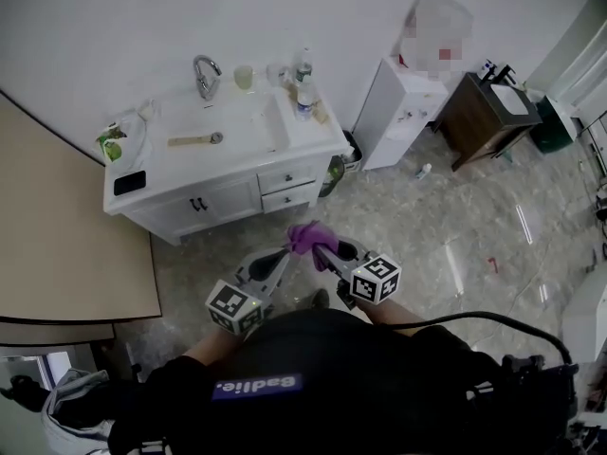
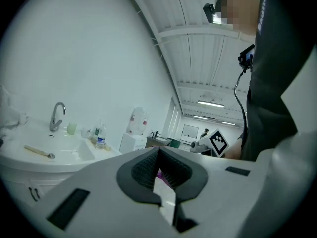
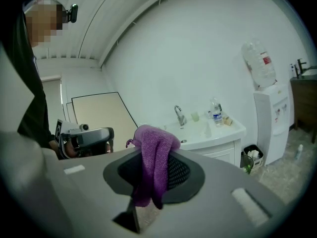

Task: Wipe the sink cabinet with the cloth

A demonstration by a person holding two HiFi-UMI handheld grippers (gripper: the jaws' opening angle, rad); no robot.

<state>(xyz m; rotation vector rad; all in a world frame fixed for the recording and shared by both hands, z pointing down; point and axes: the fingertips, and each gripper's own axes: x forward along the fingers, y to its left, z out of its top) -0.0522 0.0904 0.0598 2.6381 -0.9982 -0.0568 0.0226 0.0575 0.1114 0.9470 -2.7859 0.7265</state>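
The white sink cabinet [image 1: 220, 203] stands ahead and to the left, a step away across the marble floor. It also shows in the left gripper view [image 2: 34, 170] and the right gripper view [image 3: 218, 142]. My right gripper [image 1: 321, 250] is shut on a purple cloth [image 1: 311, 236], which drapes over its jaws [image 3: 154, 155]. My left gripper [image 1: 283, 254] points at the cloth from the left with its tips right beside it. Its jaws [image 2: 158, 150] are shut, with a sliver of purple showing beyond them. Both grippers hover at waist height in front of the person's dark top.
On the countertop are a faucet [image 1: 205, 76], a cup, bottles [image 1: 303, 98], a long-handled brush [image 1: 194, 140], a black phone [image 1: 130, 182] and a green packet. A bin [image 1: 337, 171] and water dispenser [image 1: 403, 112] stand to the right, then a dark cabinet [image 1: 486, 117]. A beige panel [image 1: 66, 245] lies left.
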